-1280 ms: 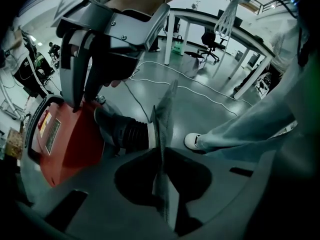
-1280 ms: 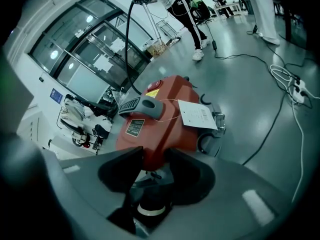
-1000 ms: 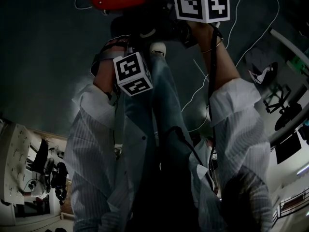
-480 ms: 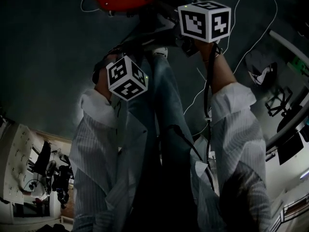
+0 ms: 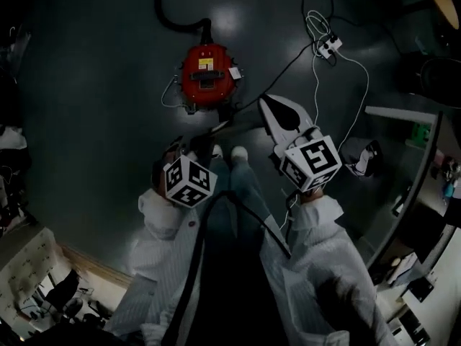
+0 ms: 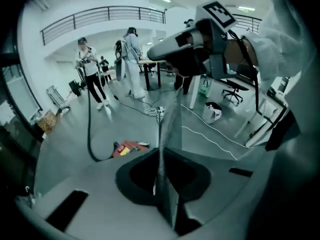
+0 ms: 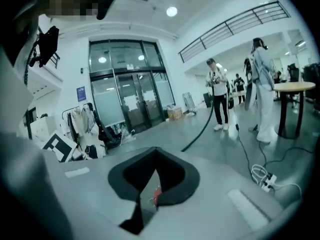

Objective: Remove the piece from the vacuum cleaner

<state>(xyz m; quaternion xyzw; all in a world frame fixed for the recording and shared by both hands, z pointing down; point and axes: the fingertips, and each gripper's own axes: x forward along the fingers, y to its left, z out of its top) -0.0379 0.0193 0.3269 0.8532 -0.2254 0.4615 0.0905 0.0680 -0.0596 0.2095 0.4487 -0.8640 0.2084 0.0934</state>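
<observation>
The red vacuum cleaner (image 5: pixel 207 78) sits on the dark floor ahead of my feet, its black hose (image 5: pixel 169 16) curving off to the back. It also shows low in the left gripper view as the vacuum cleaner (image 6: pixel 129 148). My left gripper (image 5: pixel 180 153) hangs short of the vacuum cleaner on its left side, jaws together with nothing visible between them. My right gripper (image 5: pixel 268 105) points toward the vacuum cleaner from its right, jaws together. A small red speck (image 7: pixel 156 196) shows by the right jaws; I cannot tell what it is.
A power strip (image 5: pixel 329 45) with white cables (image 5: pixel 360 99) lies on the floor at the back right. A desk edge (image 5: pixel 403 114) and chairs stand at the right. Several people (image 6: pixel 90 69) stand farther off in the hall.
Both grippers have pulled back and up from the vacuum cleaner. It was at the top edge beside them and now lies whole on the floor, well ahead.
</observation>
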